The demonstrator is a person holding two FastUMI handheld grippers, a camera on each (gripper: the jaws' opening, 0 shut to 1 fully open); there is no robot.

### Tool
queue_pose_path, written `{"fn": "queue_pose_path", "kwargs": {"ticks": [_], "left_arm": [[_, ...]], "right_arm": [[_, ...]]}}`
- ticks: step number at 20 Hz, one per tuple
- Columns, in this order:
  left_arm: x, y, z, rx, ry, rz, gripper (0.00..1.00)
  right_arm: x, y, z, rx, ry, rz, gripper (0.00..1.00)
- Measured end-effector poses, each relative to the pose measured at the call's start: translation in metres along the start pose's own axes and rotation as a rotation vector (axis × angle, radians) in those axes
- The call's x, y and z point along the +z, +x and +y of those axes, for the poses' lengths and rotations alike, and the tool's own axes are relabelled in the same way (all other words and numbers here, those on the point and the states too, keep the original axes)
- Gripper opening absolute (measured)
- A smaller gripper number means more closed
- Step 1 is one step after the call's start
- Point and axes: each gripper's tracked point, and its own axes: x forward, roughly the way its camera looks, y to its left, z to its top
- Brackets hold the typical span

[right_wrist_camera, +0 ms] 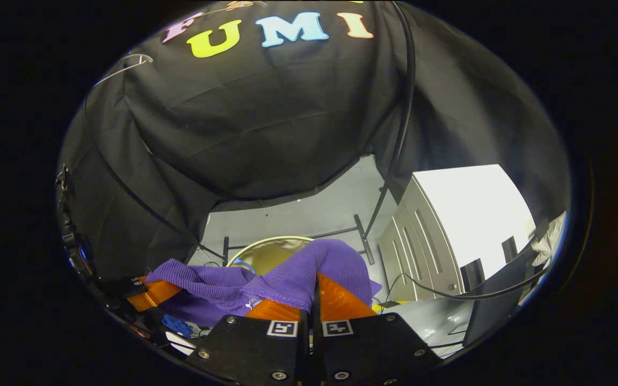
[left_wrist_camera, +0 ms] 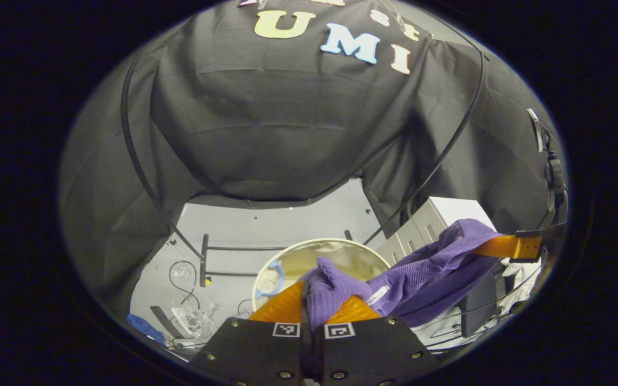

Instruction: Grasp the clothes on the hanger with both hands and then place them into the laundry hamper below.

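1. Two grippers, left gripper point(left_wrist_camera: 309, 308) and right gripper point(right_wrist_camera: 313, 300), each pinch the purple knit sweater point(left_wrist_camera: 427, 268), fingers closed on cloth.
2. Soft, light, saggy; it hangs between them, over the laundry hamper point(left_wrist_camera: 287, 252) ahead.

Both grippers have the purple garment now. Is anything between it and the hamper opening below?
Nothing visible. The purple garment hangs between the left gripper and right gripper, above the round laundry hamper, whose opening looks unobstructed.
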Motion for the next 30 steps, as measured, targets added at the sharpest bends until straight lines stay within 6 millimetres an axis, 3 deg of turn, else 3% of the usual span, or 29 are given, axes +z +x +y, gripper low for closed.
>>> {"fn": "queue_pose_path", "kwargs": {"ticks": [2,3,7,11,13,16,17,18,19,20,22,25,26,27,30], "left_arm": [[-0.001,0.001,-0.004,-0.001,0.014,0.003,0.01],[-0.001,0.001,-0.006,0.0,0.022,0.006,0.06],[-0.002,-0.003,-0.008,0.011,0.032,0.012,0.02],[-0.004,-0.011,-0.003,0.044,0.036,0.025,0.02],[-0.007,-0.013,0.0,0.062,0.038,0.037,0.07],[-0.005,-0.021,0.004,0.097,0.035,0.05,0.08],[-0.001,-0.026,0.004,0.099,0.034,0.048,0.13],[0.004,-0.029,0.001,0.099,0.034,0.032,0.18],[0.012,-0.033,0.0,0.101,0.036,0.018,0.33],[0.018,-0.039,-0.001,0.112,0.042,0.004,0.39],[0.033,-0.051,0.003,0.148,0.067,-0.025,0.63],[0.053,-0.066,0.009,0.208,0.091,-0.073,1.0],[0.056,-0.07,0.005,0.208,0.085,-0.083,0.96],[0.062,-0.074,0.002,0.202,0.074,-0.09,1.0],[0.077,-0.09,-0.006,0.192,0.069,-0.125,0.96]], "right_arm": [[-0.008,-0.003,-0.003,-0.003,0.001,0.012,0.04],[-0.01,-0.004,-0.005,-0.005,0.007,0.017,0.04],[-0.012,-0.009,-0.012,-0.011,0.032,0.029,0.05],[-0.015,-0.017,-0.012,-0.003,0.055,0.046,0.07],[-0.016,-0.022,-0.012,0.009,0.062,0.056,0.07],[-0.004,-0.032,-0.013,0.026,0.077,0.029,0.22],[-0.001,-0.035,-0.013,0.037,0.085,0.019,0.22],[0.005,-0.039,-0.014,0.041,0.09,0.009,0.36],[0.009,-0.043,-0.018,0.04,0.092,-0.005,0.41],[0.016,-0.047,-0.022,0.034,0.093,-0.021,0.53],[0.027,-0.056,-0.034,0.018,0.099,-0.056,0.76],[0.043,-0.07,-0.055,-0.016,0.122,-0.11,0.94],[0.05,-0.076,-0.063,-0.032,0.125,-0.126,0.95],[0.055,-0.08,-0.073,-0.048,0.123,-0.141,0.95],[0.075,-0.094,-0.104,-0.093,0.108,-0.183,0.96]]}}
